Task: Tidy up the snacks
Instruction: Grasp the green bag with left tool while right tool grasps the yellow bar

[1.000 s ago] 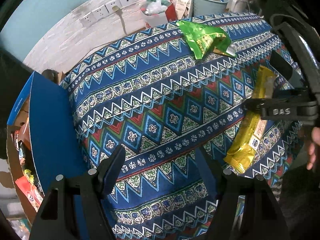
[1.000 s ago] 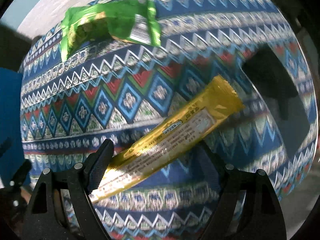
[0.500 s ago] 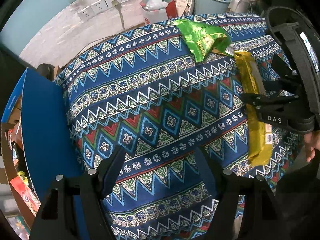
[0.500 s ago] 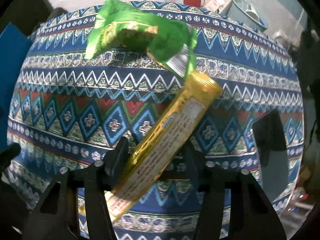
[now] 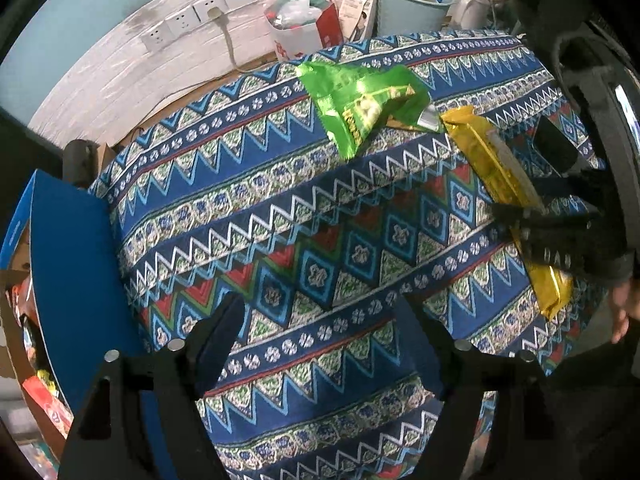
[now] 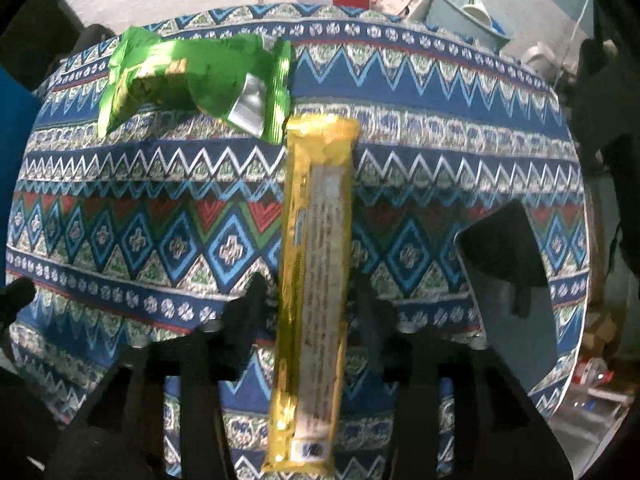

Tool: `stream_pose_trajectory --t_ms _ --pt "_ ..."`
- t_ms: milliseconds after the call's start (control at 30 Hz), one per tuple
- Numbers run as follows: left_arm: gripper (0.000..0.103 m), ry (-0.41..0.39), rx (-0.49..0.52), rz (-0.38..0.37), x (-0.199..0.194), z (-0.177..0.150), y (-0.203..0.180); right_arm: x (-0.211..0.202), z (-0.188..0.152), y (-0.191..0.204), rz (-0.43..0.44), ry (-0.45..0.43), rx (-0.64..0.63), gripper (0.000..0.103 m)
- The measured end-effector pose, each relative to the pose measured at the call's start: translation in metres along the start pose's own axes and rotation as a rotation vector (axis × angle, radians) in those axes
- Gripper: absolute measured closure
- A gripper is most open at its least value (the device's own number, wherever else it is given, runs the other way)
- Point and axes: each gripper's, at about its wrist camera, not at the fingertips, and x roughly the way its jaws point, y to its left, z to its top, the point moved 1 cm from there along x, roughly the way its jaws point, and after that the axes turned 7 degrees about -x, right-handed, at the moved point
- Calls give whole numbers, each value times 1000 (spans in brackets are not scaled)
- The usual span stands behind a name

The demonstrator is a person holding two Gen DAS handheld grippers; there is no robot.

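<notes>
Patterned blue tablecloth (image 5: pixel 304 240), white wall sockets (image 5: pixel 200 20), left tool (image 5: pixel 320 328) open and empty, right tool (image 6: pixel 310 300) reopening around yellow snack bar (image 6: pixel 320 240)

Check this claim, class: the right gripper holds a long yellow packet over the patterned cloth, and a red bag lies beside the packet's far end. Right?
One slip: the bag beside the far end is green, not red, as the right wrist view shows. The right gripper does hold the long yellow packet over the patterned cloth.

Black left gripper (image 5: pixel 320 330), silver screws; right gripper (image 6: pixel 310 306) black too.
</notes>
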Motion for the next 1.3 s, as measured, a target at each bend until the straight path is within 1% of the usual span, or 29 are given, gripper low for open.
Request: stream_pose_trajectory --t_ms 33,167,200,233,267,300,467,567,667,733,833,867,967,1033,1067,1233,1300 --pt "24 0 2 -2 1 2 -1 2 -3 0 -3 5 -3 45" --pt "24 -20 19 -6 2 14 -8 14 -14 -2 8 23 5 46" --pt "24 -32 28 0 2 18 -10 15 -16 -6 13 10 9 48" --pt "24 -44 36 3 1 22 -12 13 -17 -10 8 -5 12 65" --pt "23 -53 41 3 1 26 -13 12 -17 -12 14 -10 15 72" --pt "23 -58 44 1 1 28 -14 13 -16 -18 17 -12 22 72" --pt "23 -72 53 -47 -3 52 -21 7 -10 -47 36 -46 77 73" --pt "23 -97 75 -41 -6 69 -27 0 -1 -63 42 -77 95 73" --pt "22 -109 92 -47 -7 85 -30 -5 17 -78 59 -100 114 73" --pt "22 -113 115 -54 -6 97 -34 -13 28 -77 70 -113 118 73" --pt "22 -136 172 -48 -3 117 -44 -21 43 -80 72 -126 109 73" --pt "22 -136 191 -58 -1 122 -48 -22 49 -83 73 -128 107 73" --pt "20 -106 256 -96 9 131 -62 -23 58 -91 81 -131 113 73" --pt "20 -85 296 -93 18 134 -71 -20 64 -94 89 -131 126 73" --pt "20 -76 310 -85 24 135 -74 -22 62 -86 90 -132 129 73" --pt "20 -47 309 -65 44 134 -78 -21 75 -100 100 -125 140 73" --pt "20 -23 302 -71 50 132 -76 -16 71 -97 103 -122 147 73"
